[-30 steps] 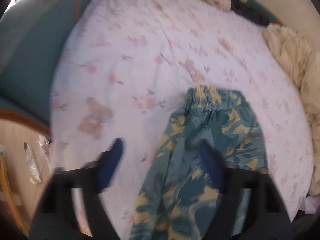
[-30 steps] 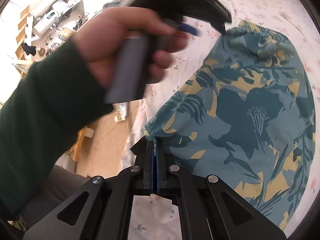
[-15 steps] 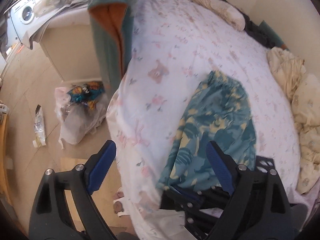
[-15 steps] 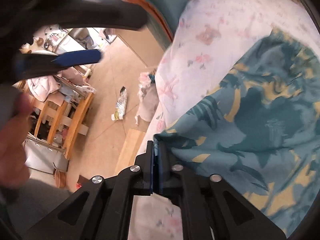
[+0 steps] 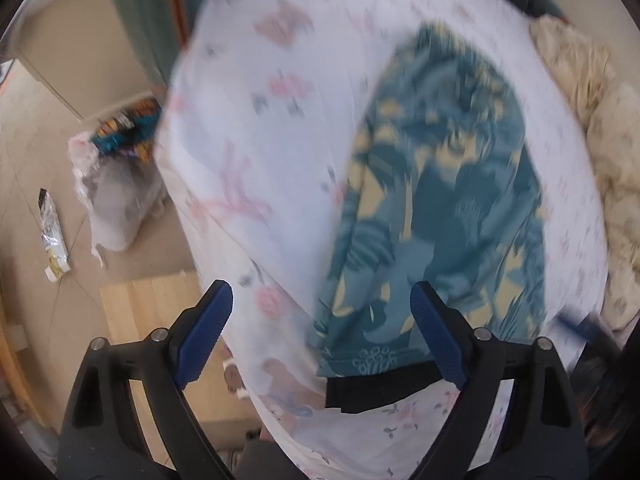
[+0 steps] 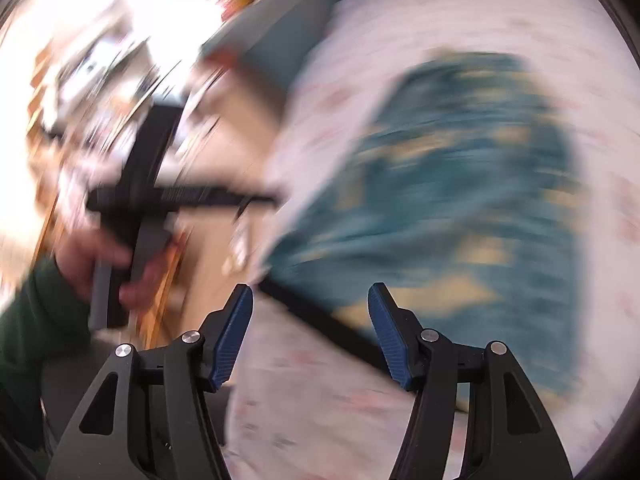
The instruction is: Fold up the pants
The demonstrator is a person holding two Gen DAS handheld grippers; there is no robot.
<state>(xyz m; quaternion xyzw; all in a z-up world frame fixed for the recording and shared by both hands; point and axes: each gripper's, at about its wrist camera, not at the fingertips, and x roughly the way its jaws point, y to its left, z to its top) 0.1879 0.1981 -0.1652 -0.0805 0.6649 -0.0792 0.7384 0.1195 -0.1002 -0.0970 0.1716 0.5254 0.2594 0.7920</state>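
Our right gripper (image 6: 310, 330) has just been opening, nothing between its jaws, left gripper (image 5: 320, 334) wide above the pants (image 5: 440, 200) at the bed's (image 5: 260, 140) near edge — regrasp next.

Pants (image 5: 448, 208) lie on bedsheet (image 5: 256, 128).

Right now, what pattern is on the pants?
Teal with yellow leaves and flowers on the pants, clearest in the left wrist view.

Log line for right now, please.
step: fold pants | pants: flat on bed | left claw: open, empty | right claw: just opened, empty
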